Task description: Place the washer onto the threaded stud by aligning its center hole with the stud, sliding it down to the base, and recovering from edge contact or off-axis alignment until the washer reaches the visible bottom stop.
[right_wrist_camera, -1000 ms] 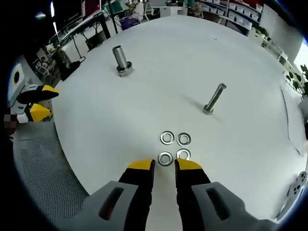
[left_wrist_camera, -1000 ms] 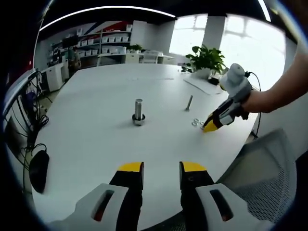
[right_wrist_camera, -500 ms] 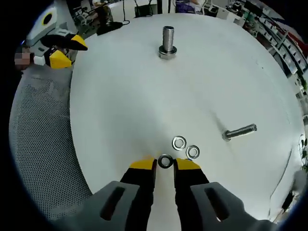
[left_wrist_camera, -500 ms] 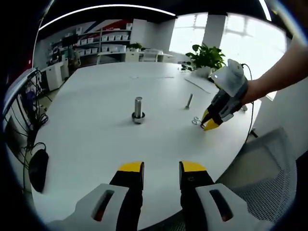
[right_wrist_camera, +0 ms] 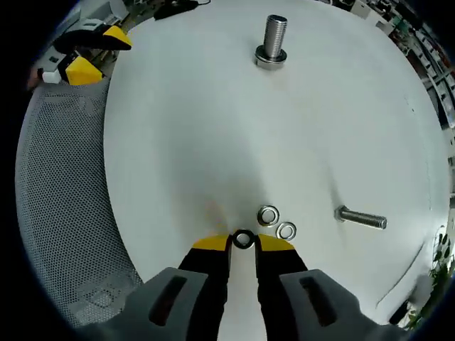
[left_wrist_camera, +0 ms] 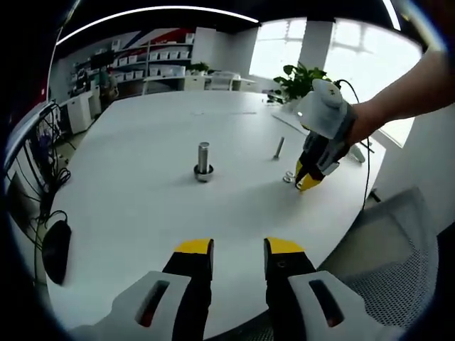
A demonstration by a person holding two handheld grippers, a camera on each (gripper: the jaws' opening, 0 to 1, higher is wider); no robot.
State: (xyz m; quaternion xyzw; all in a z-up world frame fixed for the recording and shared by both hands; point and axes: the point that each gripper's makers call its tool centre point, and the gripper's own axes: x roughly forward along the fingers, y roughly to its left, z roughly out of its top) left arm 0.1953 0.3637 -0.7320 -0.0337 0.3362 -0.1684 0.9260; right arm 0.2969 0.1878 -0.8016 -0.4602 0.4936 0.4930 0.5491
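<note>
**Steel washer between the yellow tips, stud yet to be reached**

Steel is what the job turns on: a small washer (right_wrist_camera: pixel 243 239) sits right between the yellow tips of the right hand-held gripper (right_wrist_camera: pixel 243 243), low against the white surface (right_wrist_camera: pixel 185 142). The jaws stand narrowly apart with the ring bridging the gap; it looks pinched at its edges, though I cannot say for sure the grip is firm or that it has left the surface. Two spare washers (right_wrist_camera: pixel 276 222) lie just beside it, and a loose bolt (right_wrist_camera: pixel 361 218) lies on its side a little further off.

The threaded stud (right_wrist_camera: pixel 274 41) stands upright on its base well apart from the pick-up spot, nothing on it. From the other side the right hand-held gripper (left_wrist_camera: pixel 308 177) shows tipped steeply down at the washer cluster.

The left hand-held gripper (left_wrist_camera: pixel 238 249) hovers above the near edge of the surface, jaws parted, carrying nothing.

So this is the pick-up step, to my eye; none of the placing is done. Next would come a clean lift, a carry across to the stud, and levelling the ring so its hole sits over the stud's top. A thin washer held by its rim may tilt and catch on the threads.
</note>
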